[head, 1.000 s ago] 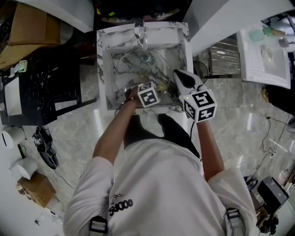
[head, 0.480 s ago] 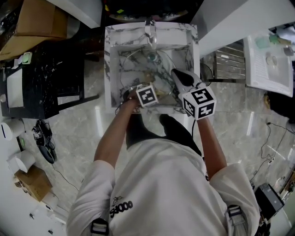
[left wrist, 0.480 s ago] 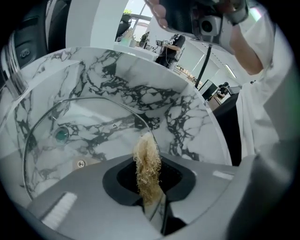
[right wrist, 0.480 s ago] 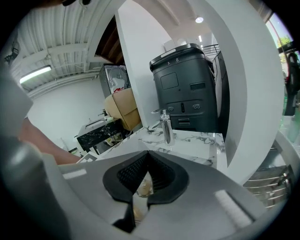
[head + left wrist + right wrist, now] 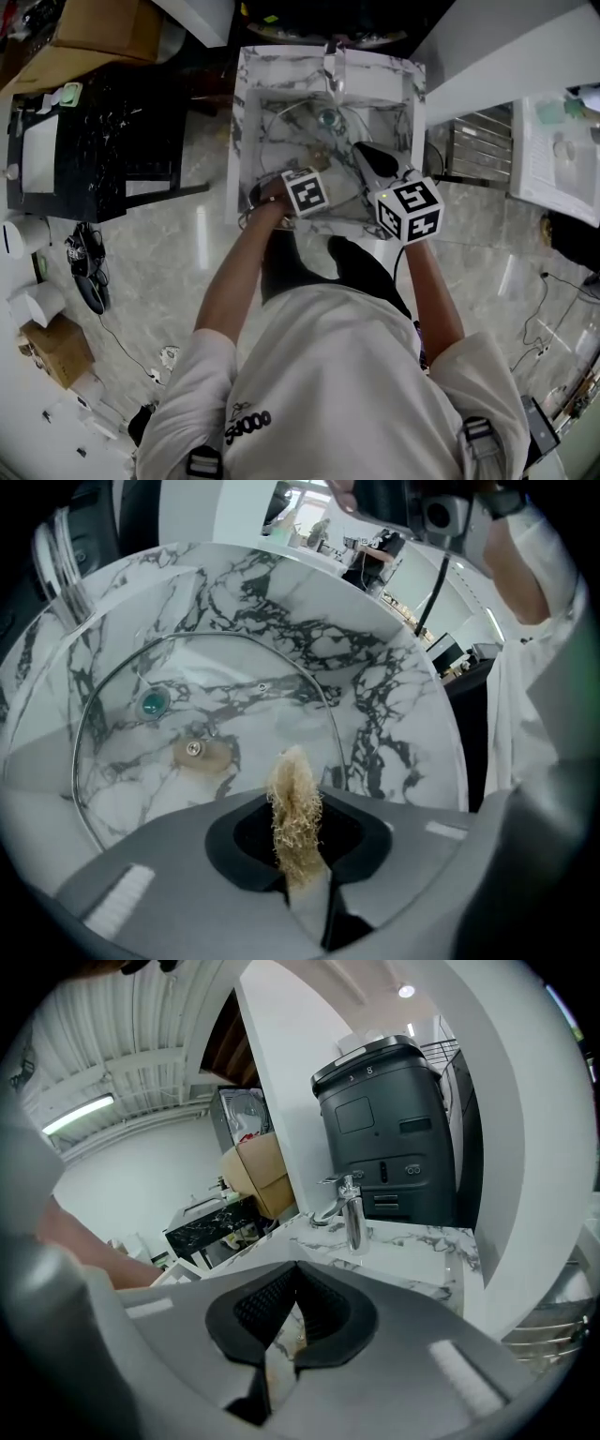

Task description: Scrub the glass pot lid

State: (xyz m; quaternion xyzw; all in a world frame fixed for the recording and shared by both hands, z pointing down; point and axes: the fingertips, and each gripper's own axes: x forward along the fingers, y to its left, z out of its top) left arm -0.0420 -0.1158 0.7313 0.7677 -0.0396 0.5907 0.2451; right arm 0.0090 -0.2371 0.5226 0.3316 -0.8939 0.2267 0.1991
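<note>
clear steel-rimmed glass pot lid (image 5: 253,724) in sink (image 5: 394,696), your left gripper (image 5: 296,832) clamps scrubber (image 5: 294,799) at its 5 o'clock, right gripper (image 5: 296,1283) jaws together

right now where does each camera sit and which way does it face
Head view: on the head, facing down at the sink; arms, shirt show.
Left gripper view: on left hand-held gripper, facing lid in sink; jaws hold scrubber.
Right gripper view: on right hand-held gripper, facing faucet; jaws show.
Head and left gripper views share the sink.

Marble sink (image 5: 240,131), faucet (image 5: 335,71) at back rim; cardboard box (image 5: 94,33), black table (image 5: 112,150) to left.
</note>
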